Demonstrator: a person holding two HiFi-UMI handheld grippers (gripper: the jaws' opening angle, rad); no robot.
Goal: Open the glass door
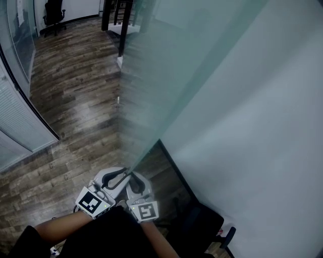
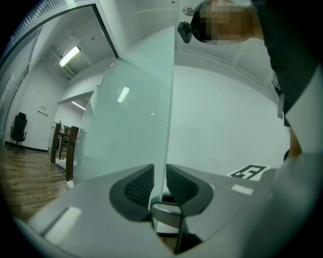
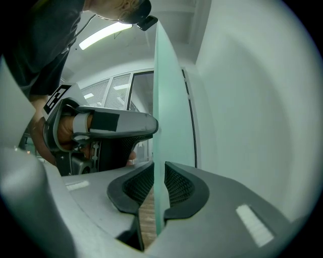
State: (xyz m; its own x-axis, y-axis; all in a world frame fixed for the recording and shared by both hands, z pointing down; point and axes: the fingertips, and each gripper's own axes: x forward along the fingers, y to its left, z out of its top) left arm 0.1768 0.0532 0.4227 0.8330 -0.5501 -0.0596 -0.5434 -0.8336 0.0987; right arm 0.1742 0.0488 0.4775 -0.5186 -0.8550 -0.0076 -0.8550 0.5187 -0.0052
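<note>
The glass door is a tall pale-green pane that stands ajar, and its free edge runs down toward me. In the left gripper view my left gripper is shut on that edge, the glass door rising between its black ribbed pads. My right gripper is shut on the same edge of the glass door, a pad against each face. From the head camera, the left gripper and right gripper sit side by side low on the edge. The left gripper also appears in the right gripper view.
A white wall stands right of the door, with a dark frame strip at its foot. The wood floor stretches left to a glazed partition with blinds. An office chair and dark table legs stand far back. A black seat is by my right.
</note>
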